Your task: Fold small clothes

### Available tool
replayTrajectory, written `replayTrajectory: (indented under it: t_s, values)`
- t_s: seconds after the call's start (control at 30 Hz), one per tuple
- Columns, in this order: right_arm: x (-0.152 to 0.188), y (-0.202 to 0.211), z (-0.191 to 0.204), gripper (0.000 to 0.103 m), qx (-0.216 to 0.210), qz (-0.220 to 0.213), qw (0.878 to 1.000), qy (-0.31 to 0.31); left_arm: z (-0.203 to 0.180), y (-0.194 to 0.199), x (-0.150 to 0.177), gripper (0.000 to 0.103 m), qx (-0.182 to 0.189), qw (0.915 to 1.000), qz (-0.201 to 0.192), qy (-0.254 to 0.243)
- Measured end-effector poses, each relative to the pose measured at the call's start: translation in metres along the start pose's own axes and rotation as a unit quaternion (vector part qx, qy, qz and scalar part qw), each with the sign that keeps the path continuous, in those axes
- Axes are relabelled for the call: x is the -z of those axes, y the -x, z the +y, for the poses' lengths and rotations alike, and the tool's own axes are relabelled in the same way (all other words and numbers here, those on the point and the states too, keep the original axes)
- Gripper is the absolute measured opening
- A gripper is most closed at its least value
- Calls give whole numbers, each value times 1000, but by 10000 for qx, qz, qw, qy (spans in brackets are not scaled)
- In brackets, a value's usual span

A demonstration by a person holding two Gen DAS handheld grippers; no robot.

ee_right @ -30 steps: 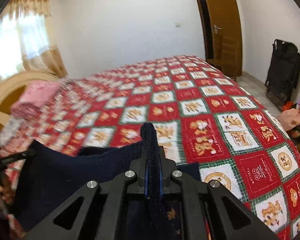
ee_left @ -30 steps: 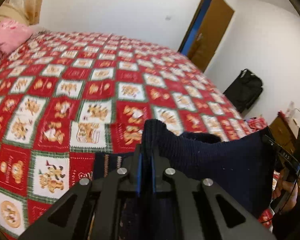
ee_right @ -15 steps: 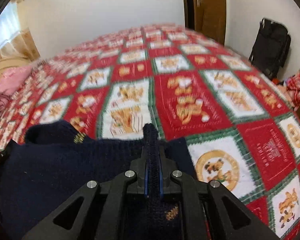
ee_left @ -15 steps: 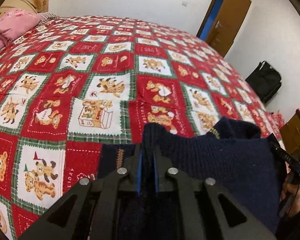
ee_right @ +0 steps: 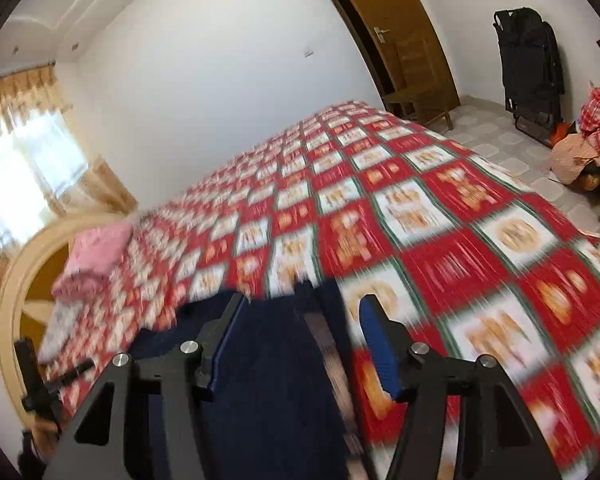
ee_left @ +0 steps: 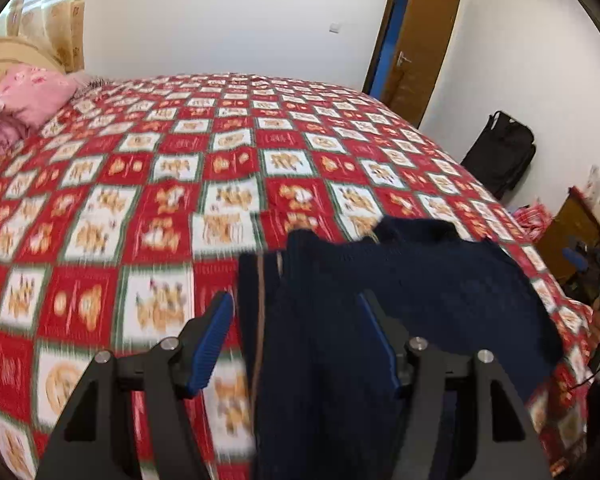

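Your room's bright with soft daylight from the gold-curtained window [ee_right: 20, 168], up left of the right claw and blown out white. Both views smear with motion blur, worst on the red patchwork teddy-bear bedspread [ee_right: 440, 240] just ahead. Fisheye bends the edges, corners go black.

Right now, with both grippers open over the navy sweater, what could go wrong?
1. The left gripper and right gripper are open, so nothing holds the navy knit sweater; its raised collar end may slump and spoil the fold.
2. The jaws straddle the sweater, so pulling away could snag the knit and drag it across the red patchwork bedspread.
3. Both views are motion-blurred, so the sweater's edges are hard to judge for a regrasp.
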State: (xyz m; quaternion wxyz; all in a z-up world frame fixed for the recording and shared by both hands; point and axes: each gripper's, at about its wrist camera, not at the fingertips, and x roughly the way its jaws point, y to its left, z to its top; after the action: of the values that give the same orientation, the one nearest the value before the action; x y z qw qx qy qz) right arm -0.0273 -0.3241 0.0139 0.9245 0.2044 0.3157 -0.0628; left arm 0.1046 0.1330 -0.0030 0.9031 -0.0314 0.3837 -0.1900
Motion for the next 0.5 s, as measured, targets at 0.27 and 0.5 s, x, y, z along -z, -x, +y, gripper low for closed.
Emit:
replayTrajectory:
  t_s: [0.27,0.5]
  values:
    - [83,11,36,17,284,356,9972,587,-11,13,55,66,-171,9994,-103,300]
    - [111,-21,-1,15,14,950,9946,-413,12,-6,98,65,-550,9944,544,715]
